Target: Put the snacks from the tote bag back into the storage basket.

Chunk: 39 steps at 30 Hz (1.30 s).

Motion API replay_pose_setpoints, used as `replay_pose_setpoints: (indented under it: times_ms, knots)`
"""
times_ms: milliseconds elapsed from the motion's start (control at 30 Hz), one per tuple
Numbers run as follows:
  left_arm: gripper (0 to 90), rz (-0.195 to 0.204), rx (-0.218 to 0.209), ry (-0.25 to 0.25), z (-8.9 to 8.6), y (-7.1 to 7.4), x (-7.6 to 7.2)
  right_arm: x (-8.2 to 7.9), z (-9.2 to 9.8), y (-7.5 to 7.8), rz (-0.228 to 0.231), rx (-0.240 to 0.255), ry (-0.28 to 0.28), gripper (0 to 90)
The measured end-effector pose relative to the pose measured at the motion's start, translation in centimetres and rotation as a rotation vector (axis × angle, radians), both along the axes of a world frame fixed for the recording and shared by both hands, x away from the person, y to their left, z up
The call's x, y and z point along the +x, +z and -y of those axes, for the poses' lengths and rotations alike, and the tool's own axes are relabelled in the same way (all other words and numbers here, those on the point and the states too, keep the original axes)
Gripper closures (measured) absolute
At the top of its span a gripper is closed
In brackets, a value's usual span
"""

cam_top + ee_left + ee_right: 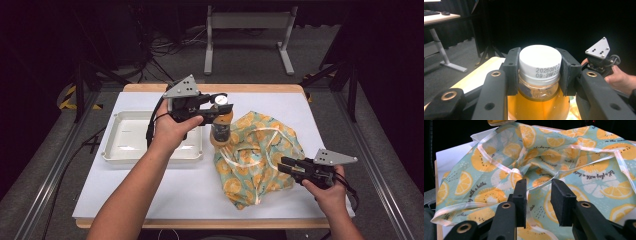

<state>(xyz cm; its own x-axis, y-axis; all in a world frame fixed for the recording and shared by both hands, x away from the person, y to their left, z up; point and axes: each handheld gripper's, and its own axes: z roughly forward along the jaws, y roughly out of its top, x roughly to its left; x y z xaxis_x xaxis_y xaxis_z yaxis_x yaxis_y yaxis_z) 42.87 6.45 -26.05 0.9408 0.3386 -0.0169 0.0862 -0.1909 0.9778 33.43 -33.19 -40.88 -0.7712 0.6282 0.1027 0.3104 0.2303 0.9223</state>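
Note:
A bottle (220, 131) of amber liquid with a white cap (540, 58) hangs just above the left edge of a cloth bag (257, 152). The bag is teal with an orange-slice print and pale ribbon handles (499, 165), and it lies crumpled on the white table cover. My left gripper (219, 104) is shut on the bottle's cap, one jaw on each side (539, 66). At the bag's right edge, my right gripper (286, 164) is low over the fabric. Its jaws (537, 195) stand open, with the cloth showing in the gap.
A white rectangular tray (116, 150) sits on the table's left half, beside the bag. The white cover (165, 190) spans the wooden table. Beyond the far edge stand a grey frame (247, 22) and cables on the floor.

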Motion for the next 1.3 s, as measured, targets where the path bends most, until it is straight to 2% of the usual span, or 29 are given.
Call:
replay_pose_setpoints:
  times_ms: [500, 833, 1067, 1133, 1200, 1300]
  knots:
    - [58.5, -0.017, 0.027, 0.030, -4.9, -0.2, 0.8, 0.0, 0.0, 0.0, -0.008, 0.003, 0.004, 66.8]
    - [58.5, -0.024, 0.030, 0.083, -7.1, -1.0, 1.2, 0.0, -0.1, 0.0, -0.015, 0.006, 0.010, 66.7]
    - [58.5, -0.036, 0.032, 0.110, -8.0, -1.2, 1.3, 0.0, -0.1, -0.1, -0.020, 0.006, 0.011, 65.6]
    - [58.5, -0.033, 0.043, 0.131, -8.3, -1.3, 1.4, 0.0, -0.1, -0.1, -0.025, 0.005, 0.012, 65.2]
    - [58.5, -0.016, 0.074, 0.169, -8.4, -1.4, 1.3, 0.0, -0.2, -0.1, -0.026, 0.006, 0.014, 65.0]
    - [58.5, 0.001, 0.091, 0.189, -8.4, -1.7, 1.4, 0.0, -0.2, -0.1, -0.026, 0.005, 0.015, 65.0]
